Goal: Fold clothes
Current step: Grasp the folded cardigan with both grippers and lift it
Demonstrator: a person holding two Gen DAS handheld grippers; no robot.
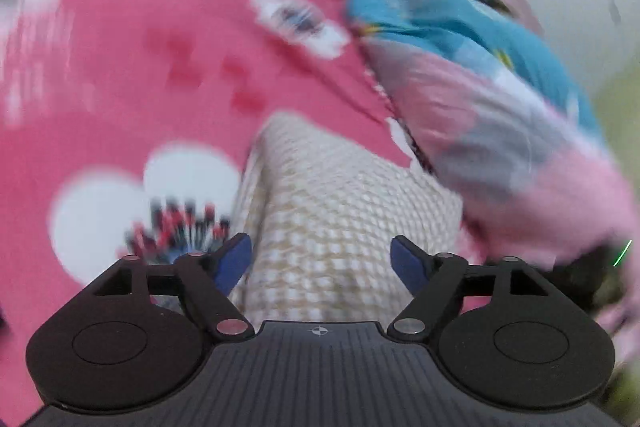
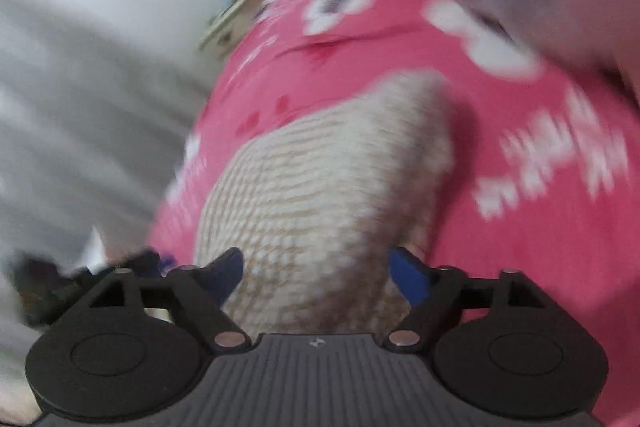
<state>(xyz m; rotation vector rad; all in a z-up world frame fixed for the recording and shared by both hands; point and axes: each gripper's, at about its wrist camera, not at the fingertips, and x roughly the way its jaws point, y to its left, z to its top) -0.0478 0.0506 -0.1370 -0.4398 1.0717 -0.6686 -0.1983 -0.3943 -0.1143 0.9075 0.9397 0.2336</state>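
With my left tool [image 1: 321,261] and right tool [image 2: 316,269] both spread wide, gripping nothing, I fear the cream waffle-knit garment [image 1: 344,219] unfolds on the pink flower-print sheet [image 1: 120,75].

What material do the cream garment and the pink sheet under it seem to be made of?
Cream garment: probably a knit, wool or cotton, matte; a raised waffle-like grid of stitches shows. Pink sheet: looks like thin printed woven cloth, smooth and matte, with white flower prints and soft creases. Blur leaves the fibres uncertain.

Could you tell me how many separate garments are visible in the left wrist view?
2: a cream knitted garment lies ahead of the left claw, and a blue-and-pink garment is bunched at right. More may be hidden.
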